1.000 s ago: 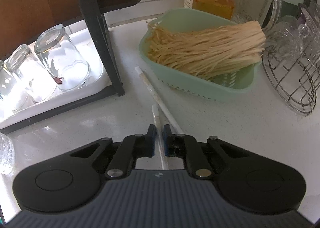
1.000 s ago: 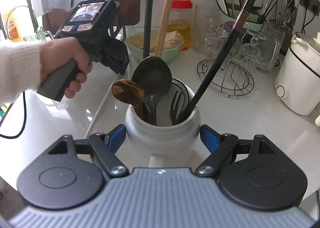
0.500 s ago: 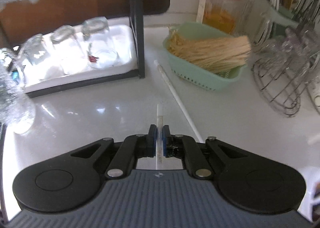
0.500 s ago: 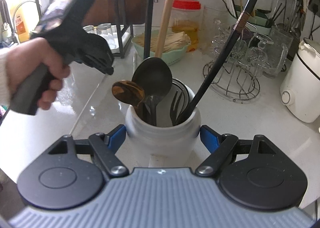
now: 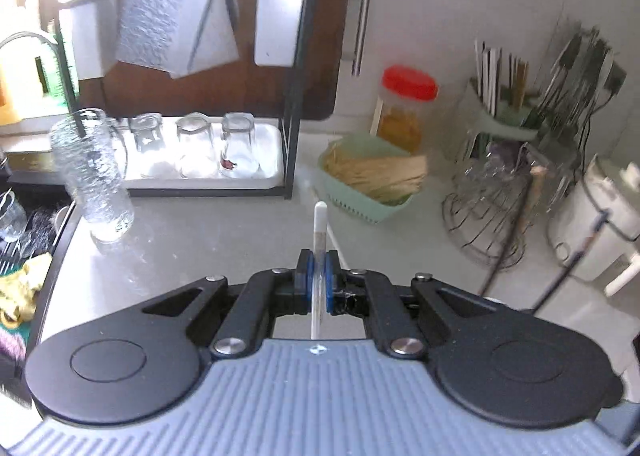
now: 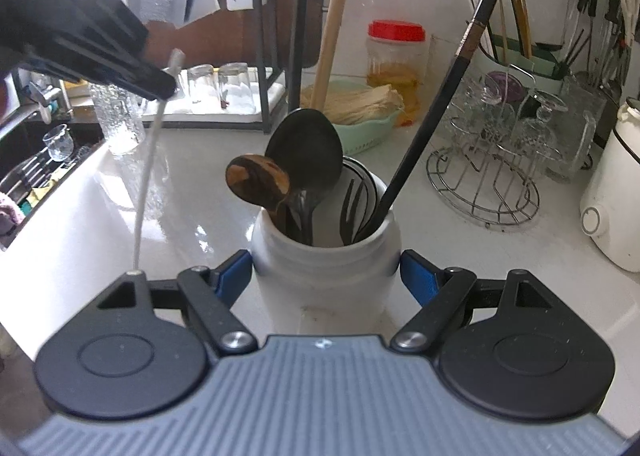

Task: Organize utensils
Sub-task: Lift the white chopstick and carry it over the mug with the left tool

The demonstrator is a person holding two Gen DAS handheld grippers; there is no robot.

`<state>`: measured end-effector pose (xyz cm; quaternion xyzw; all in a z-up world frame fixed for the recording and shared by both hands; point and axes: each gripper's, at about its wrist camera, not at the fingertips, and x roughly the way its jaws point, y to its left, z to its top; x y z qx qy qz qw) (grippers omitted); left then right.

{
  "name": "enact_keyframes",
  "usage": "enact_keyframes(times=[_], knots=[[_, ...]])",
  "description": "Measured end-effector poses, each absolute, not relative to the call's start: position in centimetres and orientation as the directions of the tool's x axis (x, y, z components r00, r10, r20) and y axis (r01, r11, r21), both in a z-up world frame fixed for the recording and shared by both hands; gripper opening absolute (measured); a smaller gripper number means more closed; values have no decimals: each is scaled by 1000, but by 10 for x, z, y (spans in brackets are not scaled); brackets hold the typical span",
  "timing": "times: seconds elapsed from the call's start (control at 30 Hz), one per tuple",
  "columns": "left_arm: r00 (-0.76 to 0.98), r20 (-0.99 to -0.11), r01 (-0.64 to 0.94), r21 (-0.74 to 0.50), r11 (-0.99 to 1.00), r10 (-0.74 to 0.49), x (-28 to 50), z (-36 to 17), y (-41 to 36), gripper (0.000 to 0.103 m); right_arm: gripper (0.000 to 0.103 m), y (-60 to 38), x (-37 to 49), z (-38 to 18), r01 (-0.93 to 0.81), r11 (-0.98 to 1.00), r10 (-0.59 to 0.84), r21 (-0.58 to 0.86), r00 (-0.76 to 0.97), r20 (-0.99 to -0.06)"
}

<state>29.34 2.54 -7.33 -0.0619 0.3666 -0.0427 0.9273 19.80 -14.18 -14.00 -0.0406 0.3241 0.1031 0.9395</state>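
Observation:
My left gripper is shut on a thin white chopstick, held in the air above the counter. In the right wrist view the left gripper hangs at the upper left, and the chopstick slants down from it, left of the jar. My right gripper is shut on a white utensil jar, with a blue pad against each side. The jar holds a black ladle, a wooden spoon, a black fork and long handles.
A green basket of dry noodles and a red-lidded jar stand at the back. A textured glass bottle is near the sink edge on the left. A black rack with upturned glasses, a wire glass stand and a white cooker line the counter.
The left gripper has lifted the white chopstick off the counter, rising and moving toward the jar. The right gripper and the jar have stayed in place.

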Motion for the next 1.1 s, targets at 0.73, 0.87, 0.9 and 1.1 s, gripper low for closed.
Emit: enact_keyframes(times=[0.73, 0.87, 0.9, 1.1], knots=[[776, -601, 99, -184, 978, -192, 212, -19, 16, 7, 83, -146, 197, -143, -269, 963, 206, -19, 780, -592], [791, -576, 129, -176, 976, -208, 210, -2, 13, 6, 83, -145, 197, -143, -262, 965, 201, -20, 783, -589], [794, -569, 137, -177, 975, -215, 210, 3, 13, 6, 83, -145, 197, -143, -261, 965, 200, -19, 783, -589], [818, -507, 211, -172, 962, -270, 206, 41, 5, 7, 83, -145, 197, -143, -253, 967, 195, -18, 786, -587]])
